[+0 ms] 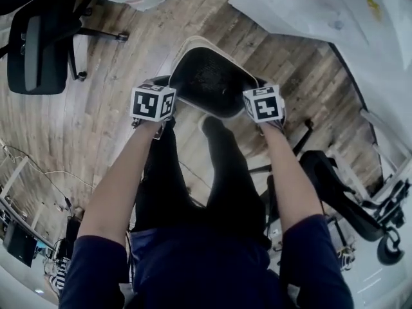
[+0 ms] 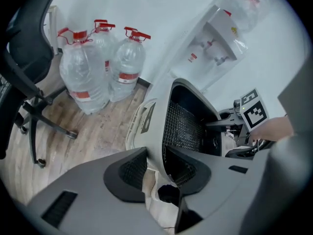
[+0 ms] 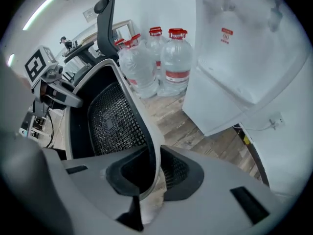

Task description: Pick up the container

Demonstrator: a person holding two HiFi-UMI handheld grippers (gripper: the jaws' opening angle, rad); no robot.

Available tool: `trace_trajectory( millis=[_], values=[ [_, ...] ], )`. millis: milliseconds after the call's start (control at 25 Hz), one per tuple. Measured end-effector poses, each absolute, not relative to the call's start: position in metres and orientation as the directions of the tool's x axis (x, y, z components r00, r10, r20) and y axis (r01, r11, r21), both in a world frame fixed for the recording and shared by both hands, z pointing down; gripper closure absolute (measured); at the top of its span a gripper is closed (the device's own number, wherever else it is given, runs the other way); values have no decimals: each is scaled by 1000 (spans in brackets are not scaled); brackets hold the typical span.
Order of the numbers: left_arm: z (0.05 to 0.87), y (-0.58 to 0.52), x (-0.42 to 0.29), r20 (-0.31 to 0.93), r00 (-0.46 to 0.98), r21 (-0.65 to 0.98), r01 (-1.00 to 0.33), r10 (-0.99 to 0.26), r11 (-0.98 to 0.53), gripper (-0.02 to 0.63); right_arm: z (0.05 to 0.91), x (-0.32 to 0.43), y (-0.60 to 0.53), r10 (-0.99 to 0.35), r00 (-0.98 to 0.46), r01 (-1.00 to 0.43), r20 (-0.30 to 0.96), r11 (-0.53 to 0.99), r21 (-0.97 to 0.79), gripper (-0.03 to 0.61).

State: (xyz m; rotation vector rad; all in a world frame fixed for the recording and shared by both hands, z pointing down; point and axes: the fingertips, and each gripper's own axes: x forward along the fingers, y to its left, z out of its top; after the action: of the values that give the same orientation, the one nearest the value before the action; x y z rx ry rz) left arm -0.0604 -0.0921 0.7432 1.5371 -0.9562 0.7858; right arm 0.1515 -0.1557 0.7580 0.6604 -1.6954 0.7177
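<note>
The container is a cream-white basket with a black mesh lining, held tipped above the wooden floor. My left gripper is shut on its left wall. In the left gripper view that wall runs between the two pads of the left gripper, which press on it. My right gripper is shut on the opposite wall. In the right gripper view the rim is pinched in the right gripper. Each gripper's marker cube shows across the basket in the other's view.
Several large water bottles stand on the floor by the wall, beside a white water dispenser. A black office chair stands at the left and another at the right. The person's legs are below the basket.
</note>
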Motion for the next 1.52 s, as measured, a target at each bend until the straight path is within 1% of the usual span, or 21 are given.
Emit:
trace_trajectory(
  millis=[120,320,520,600,680,920,1040,1200,1280,1440,1520],
  values=[
    [723,-90,-70,874,456,451,-890,-166,-68,471,730,142,-158,-91,-214,-755,973,648,-105,509],
    [672,-97,-88,855,484,469,-875,-185,-123,469,679,125,-156,-150,-217,-779,965,622,-78,509],
    [599,-69,-111,839,514,495,-858,-181,-138,465,610,103,-121,-129,-239,-786,962,607,-114,508],
    [572,-69,-118,837,509,489,-861,-199,-140,465,582,94,-124,-156,-245,-776,957,624,-97,508],
    [549,-69,-124,838,502,485,-865,-215,-133,465,556,89,-130,-188,-243,-766,952,640,-69,508],
    [488,-54,-127,827,500,497,-864,-258,-84,468,495,84,-122,-217,-238,-750,947,660,-38,511],
    [468,-52,-128,818,500,504,-861,-286,-63,471,475,83,-115,-207,-236,-758,949,650,-47,512],
    [450,-55,-126,805,506,511,-856,-311,-72,472,456,88,-120,-261,-229,-766,938,643,-8,512],
    [445,-57,-126,799,512,516,-853,-315,-79,472,452,89,-122,-282,-227,-769,932,640,6,512],
    [442,-59,-124,793,519,522,-849,-319,-85,472,452,92,-116,-262,-227,-783,938,622,-16,512],
    [441,-59,-122,791,522,525,-847,-320,-85,472,451,95,-120,-283,-225,-781,932,624,1,512]
  ],
)
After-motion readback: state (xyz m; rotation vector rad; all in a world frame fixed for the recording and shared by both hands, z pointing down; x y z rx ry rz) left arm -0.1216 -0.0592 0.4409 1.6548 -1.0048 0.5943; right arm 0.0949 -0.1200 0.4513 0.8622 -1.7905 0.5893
